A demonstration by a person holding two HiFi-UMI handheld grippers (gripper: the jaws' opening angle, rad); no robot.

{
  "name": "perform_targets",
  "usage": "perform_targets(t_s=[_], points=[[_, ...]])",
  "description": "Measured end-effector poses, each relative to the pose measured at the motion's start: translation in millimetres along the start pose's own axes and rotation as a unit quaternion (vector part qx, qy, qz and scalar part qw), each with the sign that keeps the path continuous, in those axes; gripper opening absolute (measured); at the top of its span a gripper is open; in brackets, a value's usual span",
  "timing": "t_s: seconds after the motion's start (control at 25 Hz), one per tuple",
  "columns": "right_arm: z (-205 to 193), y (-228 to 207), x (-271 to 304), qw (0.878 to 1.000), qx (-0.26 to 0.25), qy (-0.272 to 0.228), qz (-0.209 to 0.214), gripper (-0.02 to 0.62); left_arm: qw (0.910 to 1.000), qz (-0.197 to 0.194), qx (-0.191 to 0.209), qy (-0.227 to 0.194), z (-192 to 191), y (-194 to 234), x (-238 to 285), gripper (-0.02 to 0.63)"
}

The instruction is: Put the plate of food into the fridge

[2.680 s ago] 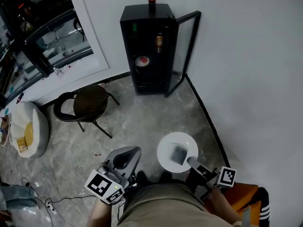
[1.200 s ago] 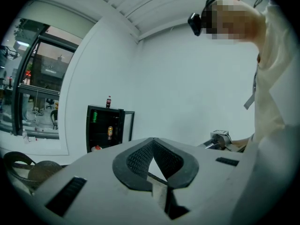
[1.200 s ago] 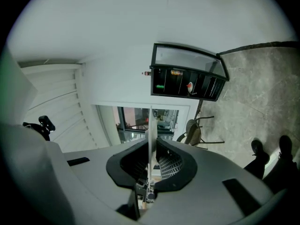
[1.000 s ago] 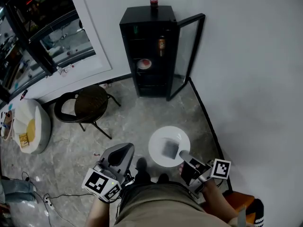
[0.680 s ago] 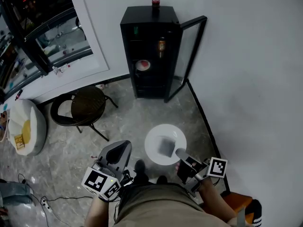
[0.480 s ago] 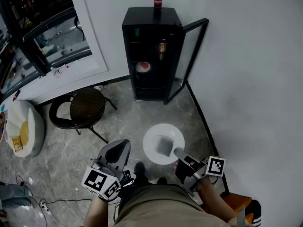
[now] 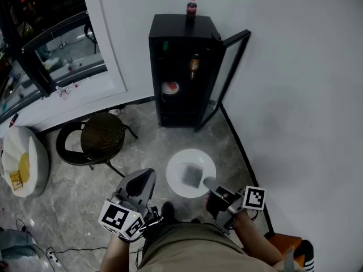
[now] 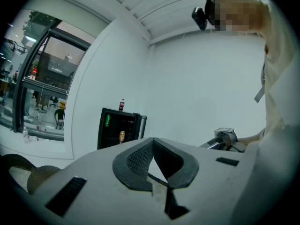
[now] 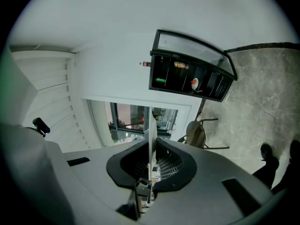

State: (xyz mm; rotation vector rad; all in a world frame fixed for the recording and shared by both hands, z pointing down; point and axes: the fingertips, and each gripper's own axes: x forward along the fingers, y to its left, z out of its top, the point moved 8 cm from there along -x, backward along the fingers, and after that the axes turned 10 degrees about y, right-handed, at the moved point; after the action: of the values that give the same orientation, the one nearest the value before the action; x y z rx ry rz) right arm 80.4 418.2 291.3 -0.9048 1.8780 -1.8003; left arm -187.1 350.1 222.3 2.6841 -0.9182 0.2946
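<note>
Over grey floor (image 7: 148, 147), right gripper (image 7: 209, 183) jaws clamp the plate (image 7: 177, 168); left gripper (image 7: 147, 175) jaws closed, empty.

1. Plain white walls (image 7: 295, 67) meet a grey marbled floor (image 7: 153, 146).
2. A dark-framed window (image 7: 51, 44) fills the left side.
3. A round dark chair (image 7: 99, 135) stands near what may be a white beanbag (image 7: 22, 160).

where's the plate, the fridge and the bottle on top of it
plate (image 7: 178, 170), head view, bare white surface near left rim
fridge (image 7: 177, 27), head view, black top panel
bottle (image 7: 191, 8), head view, middle of its body
</note>
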Motion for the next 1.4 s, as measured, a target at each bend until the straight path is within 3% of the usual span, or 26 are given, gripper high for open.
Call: perform_targets(t_s=[0.64, 0.88, 1.4], points=[[7.4, 12.5, 68.0, 1.000, -0.010, -0.019, 0.009, 0.031, 1.0000, -0.001, -0.005, -0.003, 0.7, 65.5, 0.6, 0.011], [7.8, 16.6, 89.1, 0.999, -0.016, -0.033, 0.012, 0.031, 0.9997, 0.015, -0.015, -0.012, -0.5, 85.6, -1.8, 0.011], [15.2, 15.8, 114.8, 1.000, -0.018, -0.008, 0.005, 0.031, 0.9992, 0.036, -0.016, -0.009, -5.0, 100.9, -3.1, 0.011]])
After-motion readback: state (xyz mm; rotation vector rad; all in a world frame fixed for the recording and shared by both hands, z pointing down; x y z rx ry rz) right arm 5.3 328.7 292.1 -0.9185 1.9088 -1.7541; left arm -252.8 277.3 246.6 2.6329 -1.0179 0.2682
